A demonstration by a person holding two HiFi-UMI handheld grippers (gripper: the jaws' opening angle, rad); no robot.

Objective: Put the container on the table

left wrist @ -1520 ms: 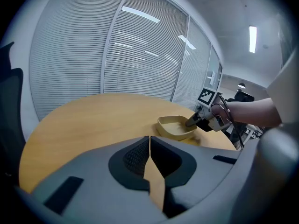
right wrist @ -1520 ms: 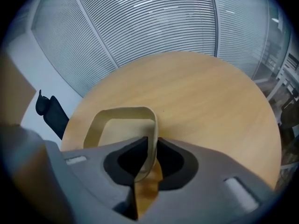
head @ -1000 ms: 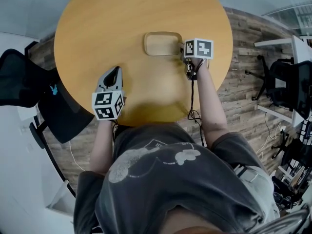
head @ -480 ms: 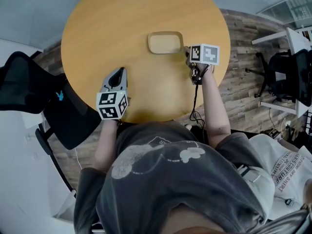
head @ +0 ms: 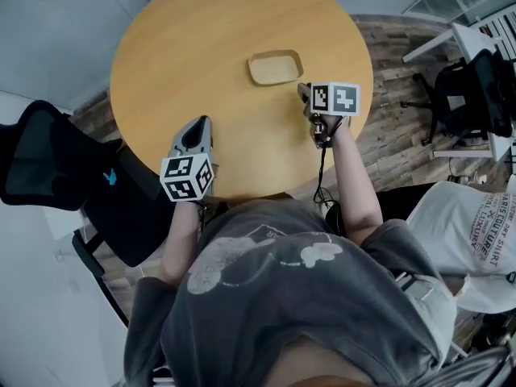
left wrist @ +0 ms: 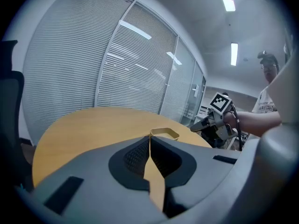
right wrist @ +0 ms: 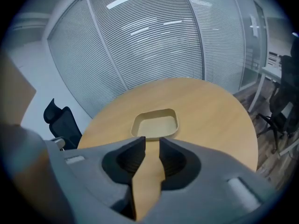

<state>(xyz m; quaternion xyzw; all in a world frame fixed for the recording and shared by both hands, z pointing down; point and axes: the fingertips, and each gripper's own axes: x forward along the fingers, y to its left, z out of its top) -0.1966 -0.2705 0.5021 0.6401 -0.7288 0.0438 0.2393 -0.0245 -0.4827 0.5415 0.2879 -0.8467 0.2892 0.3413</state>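
Chair: we see a black office chair (head: 48,156) off the table's left edge.
Left gripper: we hold the left gripper (head: 197,124) over the table's near left part, well apart from the container. Its jaws are closed together on nothing.
Table: the round wooden table (head: 193,47) bears the container.
Container: the shallow beige container (head: 276,67) sits flat on the tabletop, right of centre, touched by neither gripper.
Right gripper: we hold the right gripper (head: 304,92) just beside the container's near right corner. Its jaws are slightly apart, and only tabletop shows between them.
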